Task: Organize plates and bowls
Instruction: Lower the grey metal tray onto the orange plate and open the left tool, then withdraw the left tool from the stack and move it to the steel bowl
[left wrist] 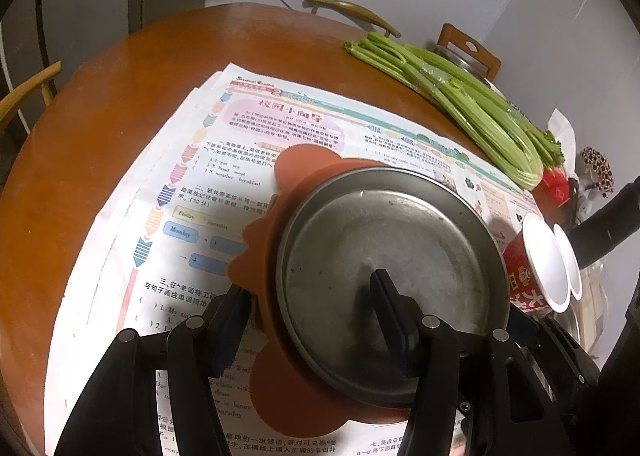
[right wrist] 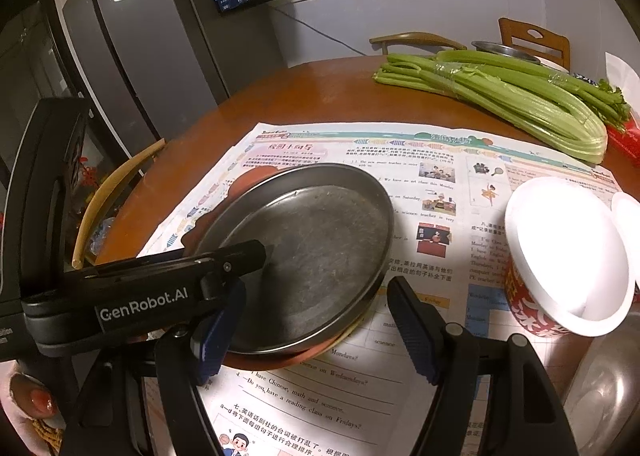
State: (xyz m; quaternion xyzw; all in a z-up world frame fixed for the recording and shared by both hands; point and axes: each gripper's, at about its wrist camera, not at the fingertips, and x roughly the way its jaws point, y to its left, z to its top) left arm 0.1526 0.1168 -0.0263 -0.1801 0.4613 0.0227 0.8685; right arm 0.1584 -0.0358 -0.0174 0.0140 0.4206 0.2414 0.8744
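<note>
A round brown wooden desk (left wrist: 120, 96) carries printed newspaper sheets (left wrist: 168, 184), and on them lies a rust-coloured mat with a scalloped edge (left wrist: 296, 164). A shallow, scuffed metal plate (left wrist: 392, 256) sits on that mat, its rim raised and dull grey. Just beside the plate stands a red paper cup with a white inside (right wrist: 568, 252); a second white rim shows at its far side. A taped bundle of green celery stalks (right wrist: 500, 96) lies near the desk's far edge, well apart from the plate. The left claw (left wrist: 308, 296) straddles the plate's rim, 1 finger (left wrist: 390, 296) inside and 1 outside; whether the pads press on it I cannot tell. The right claw (right wrist: 316, 324) stands spread at the plate's near edge, pinching nothing.
</note>
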